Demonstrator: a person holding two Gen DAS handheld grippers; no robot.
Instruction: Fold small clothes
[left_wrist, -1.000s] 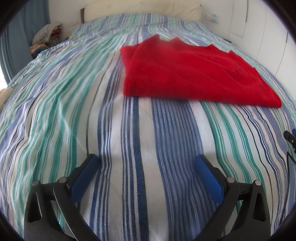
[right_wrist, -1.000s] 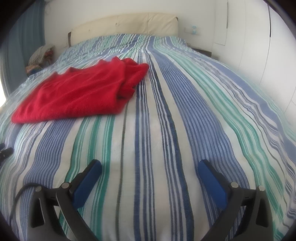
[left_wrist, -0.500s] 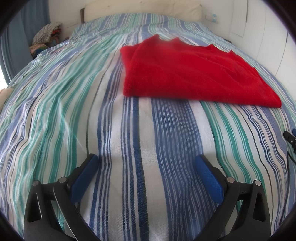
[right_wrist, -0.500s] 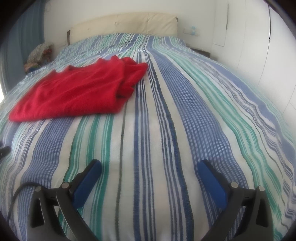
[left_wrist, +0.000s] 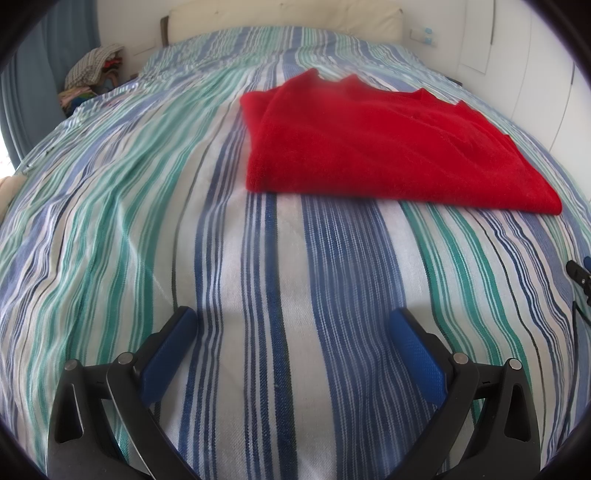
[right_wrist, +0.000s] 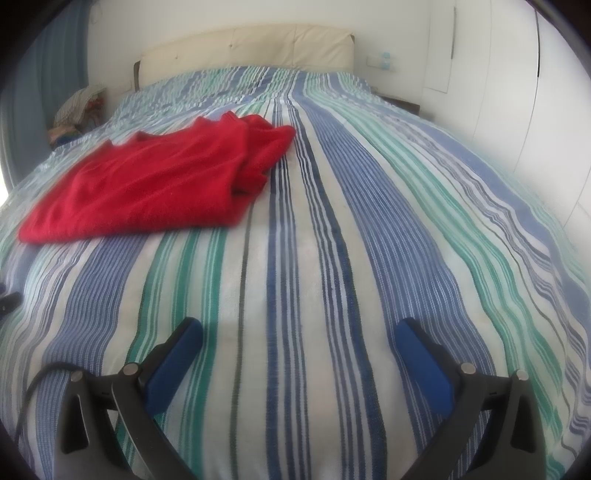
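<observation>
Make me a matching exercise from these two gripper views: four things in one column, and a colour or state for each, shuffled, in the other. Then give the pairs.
Column one:
1. red garment
2. bedspread
3. headboard
4. left gripper

Column two:
A. cream, padded, at the far end of the bed
B. open, with nothing between its blue pads
C. lying folded over on the bed, touched by neither gripper
D. striped in blue, green and white

Pairs: 1-C, 2-D, 3-A, 4-B
</observation>
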